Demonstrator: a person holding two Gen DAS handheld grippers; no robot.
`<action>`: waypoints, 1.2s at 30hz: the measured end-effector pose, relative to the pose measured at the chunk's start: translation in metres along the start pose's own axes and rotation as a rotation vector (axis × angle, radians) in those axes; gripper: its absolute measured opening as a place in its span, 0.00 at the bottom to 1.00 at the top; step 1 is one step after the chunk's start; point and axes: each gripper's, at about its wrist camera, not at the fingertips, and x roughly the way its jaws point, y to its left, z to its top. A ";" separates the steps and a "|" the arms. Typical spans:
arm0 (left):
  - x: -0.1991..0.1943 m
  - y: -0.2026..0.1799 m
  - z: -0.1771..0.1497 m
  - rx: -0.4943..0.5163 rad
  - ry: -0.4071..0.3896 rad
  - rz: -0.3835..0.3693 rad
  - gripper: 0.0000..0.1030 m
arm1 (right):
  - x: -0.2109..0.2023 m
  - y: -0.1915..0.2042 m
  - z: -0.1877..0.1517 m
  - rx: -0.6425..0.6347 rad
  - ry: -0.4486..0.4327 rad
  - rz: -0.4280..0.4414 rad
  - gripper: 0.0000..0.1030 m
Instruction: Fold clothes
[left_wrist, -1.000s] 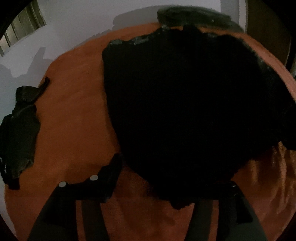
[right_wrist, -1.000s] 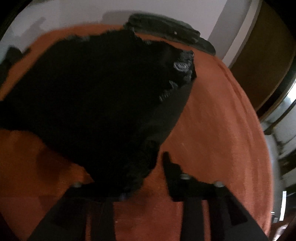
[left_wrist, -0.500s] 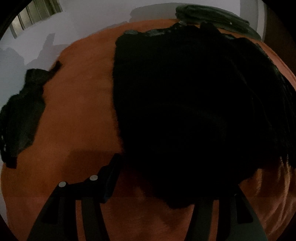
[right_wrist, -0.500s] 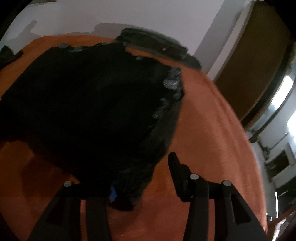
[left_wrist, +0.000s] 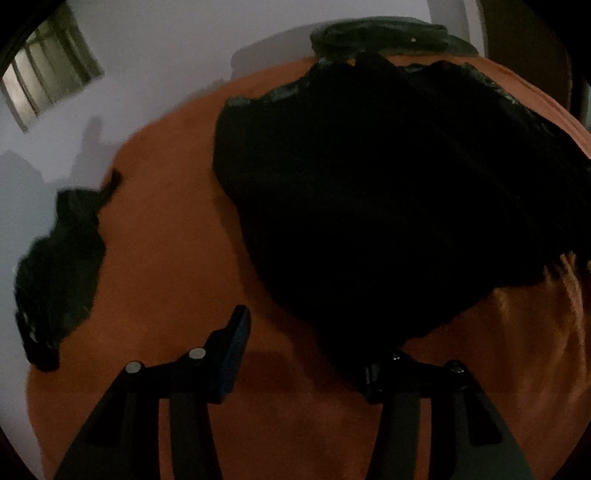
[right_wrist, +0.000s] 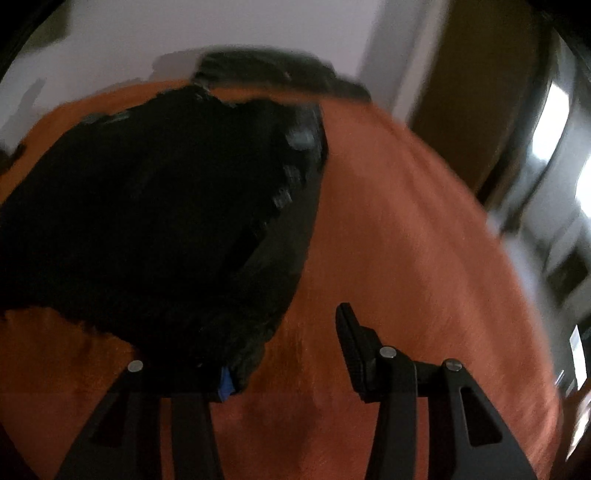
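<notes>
I had a black garment lying in a bunched, roughly doubled heap on the orange bedspread, its near hem draped toward both tools. On my left gripper the fingers stood wide apart; the cloth's edge lay over the right-hand finger, but nothing was pinched between them. My right gripper was likewise spread wide, the garment's corner sagging over its left finger, with a bit of blue pad showing beneath. So neither tool had hold of the fabric.

How far along was hard for me to judge. The garment showed one layer overlapping another along its right edge in the right wrist view, which would fit a fold just laid down, or a piece merely dropped there crumpled. Its outline was ragged, not a neat rectangle, so I reckoned squaring up remained either way.

Another dark garment lay at the bed's left edge, and a dark greenish bundle sat at the far edge against the pale wall. A barred window showed upper left; a brown door and bright daylight lay to the right. The room was dim.
</notes>
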 end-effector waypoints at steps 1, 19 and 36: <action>0.002 0.003 0.002 -0.008 0.005 -0.002 0.51 | -0.002 0.001 -0.002 -0.016 -0.007 -0.008 0.43; -0.077 0.018 0.016 -0.052 -0.227 0.006 0.27 | -0.049 0.000 0.003 -0.065 -0.162 -0.055 0.08; -0.061 0.015 -0.028 0.037 -0.018 -0.173 0.62 | -0.031 -0.033 -0.041 0.008 0.208 0.172 0.42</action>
